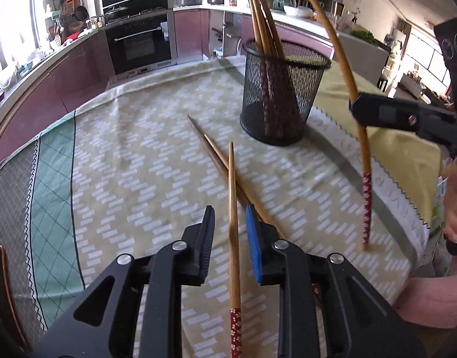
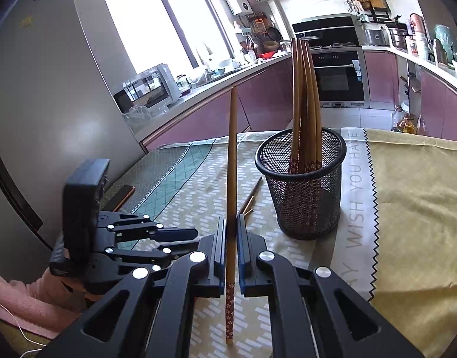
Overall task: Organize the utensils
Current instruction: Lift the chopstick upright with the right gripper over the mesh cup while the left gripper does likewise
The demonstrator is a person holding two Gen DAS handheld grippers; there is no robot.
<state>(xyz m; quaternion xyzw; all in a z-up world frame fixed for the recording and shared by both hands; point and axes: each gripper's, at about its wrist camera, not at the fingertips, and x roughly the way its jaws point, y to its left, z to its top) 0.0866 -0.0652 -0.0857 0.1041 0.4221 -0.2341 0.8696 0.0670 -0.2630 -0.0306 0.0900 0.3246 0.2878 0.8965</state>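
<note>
A black mesh holder (image 1: 283, 98) (image 2: 301, 185) stands on the tablecloth with several wooden chopsticks upright in it. Three more chopsticks lie crossed on the cloth. My left gripper (image 1: 229, 232) is open, its jaws on either side of the top chopstick (image 1: 233, 208) without touching it. My right gripper (image 2: 231, 250) is shut on a chopstick (image 2: 232, 161) and holds it upright, its red patterned end touching the cloth left of the holder. That gripper (image 1: 377, 113) and its chopstick (image 1: 361, 137) also show at the right of the left wrist view.
The table has a patterned cloth (image 1: 132, 161) and a yellow cloth (image 2: 413, 197) on the right. A phone (image 2: 124, 197) lies near the table's left edge. Kitchen counters and an oven (image 1: 138, 44) stand behind.
</note>
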